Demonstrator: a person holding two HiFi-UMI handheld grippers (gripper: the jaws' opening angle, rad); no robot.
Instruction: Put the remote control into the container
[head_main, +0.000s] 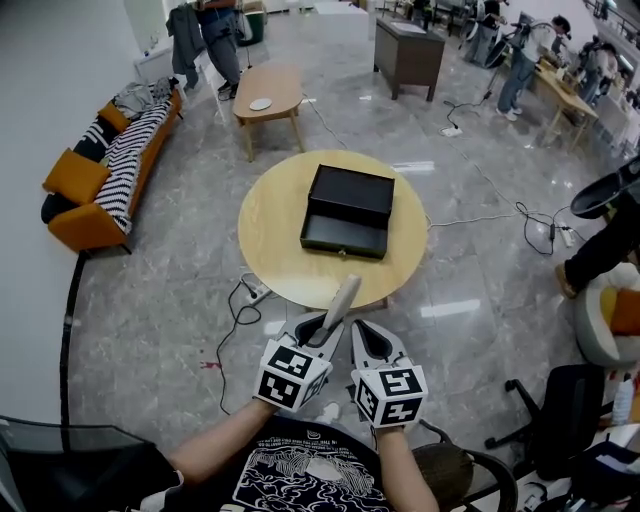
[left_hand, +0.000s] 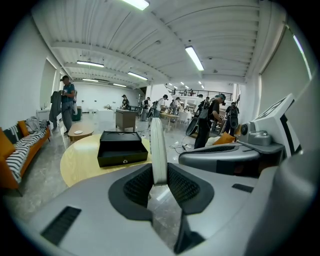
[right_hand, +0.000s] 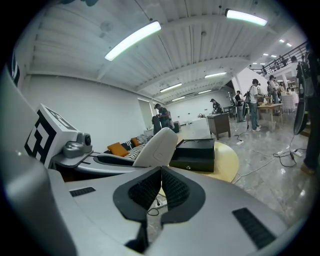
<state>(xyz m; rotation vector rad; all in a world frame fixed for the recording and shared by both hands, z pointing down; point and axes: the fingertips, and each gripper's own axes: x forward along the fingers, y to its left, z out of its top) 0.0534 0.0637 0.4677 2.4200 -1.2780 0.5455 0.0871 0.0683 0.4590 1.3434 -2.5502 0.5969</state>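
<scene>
A slim white remote control (head_main: 342, 298) sticks up and forward from my left gripper (head_main: 322, 330), which is shut on its lower end. In the left gripper view the remote (left_hand: 158, 150) stands upright between the pads of that gripper (left_hand: 159, 181). My right gripper (head_main: 365, 335) is close beside it on the right, shut with nothing in it (right_hand: 161, 185); the remote (right_hand: 157, 146) shows to its left. The container (head_main: 348, 210) is a black box with its drawer pulled open, sitting on a round wooden table (head_main: 270, 220) ahead of both grippers. Both grippers are short of the table's near edge.
A power strip and cables (head_main: 258, 293) lie on the floor by the table's near left edge. An orange sofa (head_main: 110, 160) lines the left wall, a small wooden table (head_main: 268, 92) and a dark cabinet (head_main: 408, 52) stand beyond. People work at the back right.
</scene>
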